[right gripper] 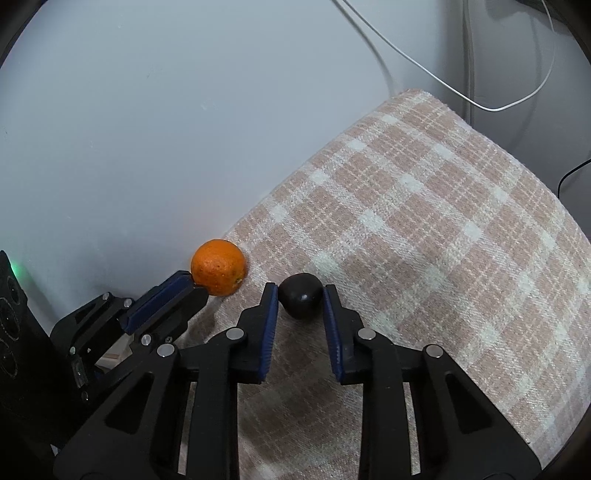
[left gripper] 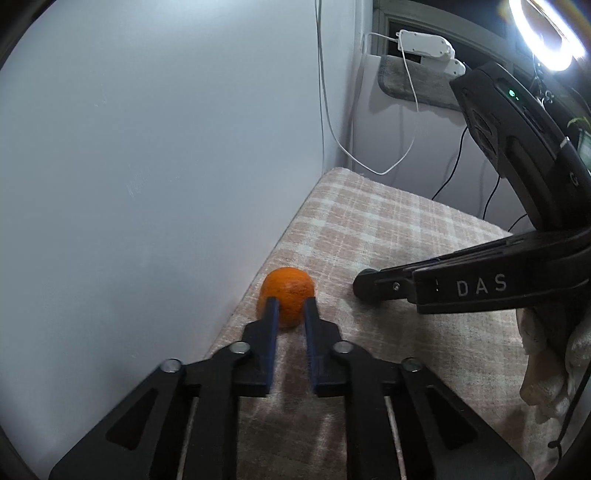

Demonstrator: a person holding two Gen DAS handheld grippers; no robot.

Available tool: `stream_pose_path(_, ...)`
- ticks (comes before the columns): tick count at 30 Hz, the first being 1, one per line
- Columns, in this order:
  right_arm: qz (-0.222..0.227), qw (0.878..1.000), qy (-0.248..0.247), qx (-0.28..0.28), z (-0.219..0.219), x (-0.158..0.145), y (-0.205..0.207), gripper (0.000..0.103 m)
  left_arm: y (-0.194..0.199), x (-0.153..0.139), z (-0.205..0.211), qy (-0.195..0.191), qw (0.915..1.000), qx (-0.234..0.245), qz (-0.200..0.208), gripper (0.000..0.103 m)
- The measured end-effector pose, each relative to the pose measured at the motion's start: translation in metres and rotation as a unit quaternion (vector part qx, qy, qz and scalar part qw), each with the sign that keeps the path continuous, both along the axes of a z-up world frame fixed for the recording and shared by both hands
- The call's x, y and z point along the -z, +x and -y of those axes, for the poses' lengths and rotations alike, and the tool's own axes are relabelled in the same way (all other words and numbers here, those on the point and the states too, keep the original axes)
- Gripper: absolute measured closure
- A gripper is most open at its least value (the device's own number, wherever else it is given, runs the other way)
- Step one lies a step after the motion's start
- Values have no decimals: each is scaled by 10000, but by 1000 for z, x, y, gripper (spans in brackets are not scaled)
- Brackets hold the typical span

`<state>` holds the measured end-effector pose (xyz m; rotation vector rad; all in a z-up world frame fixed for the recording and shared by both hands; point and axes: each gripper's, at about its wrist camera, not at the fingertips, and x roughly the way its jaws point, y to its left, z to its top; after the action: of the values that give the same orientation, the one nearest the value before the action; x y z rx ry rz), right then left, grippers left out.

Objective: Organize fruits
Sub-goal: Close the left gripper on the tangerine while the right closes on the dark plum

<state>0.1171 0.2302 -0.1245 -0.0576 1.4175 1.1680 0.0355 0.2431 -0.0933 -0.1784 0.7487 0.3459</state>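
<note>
Two fruits lie on the pink-and-white checked cloth surface (right gripper: 424,229): a round orange citrus fruit (right gripper: 218,267) against the pale wall, flanked by the left tool (left gripper: 290,309), jaws apart; a dark rounded fruit (right gripper: 300,295) between the right tool (right gripper: 300,300), jaws apart, seemingly poised to grasp.

Pale grey wall (left gripper: 147,147) fills nine to twelve o'clock. Pink-and-cream checked cloth (right gripper: 424,229) covers the surface, meeting the wall. White cable (left gripper: 325,110) hangs at twelve. Ring light (left gripper: 543,33) glares at one o'clock.
</note>
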Motion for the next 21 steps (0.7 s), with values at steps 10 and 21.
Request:
stream_pose_path(10,16,9999,-30,96,7,-4,7,78,19,6,2,452,9983,-184,-308,64)
stream_pose_path(21,76,9998,-3,160,11,-10,4,78,22,3,-1,672,9970,-286,-247,80)
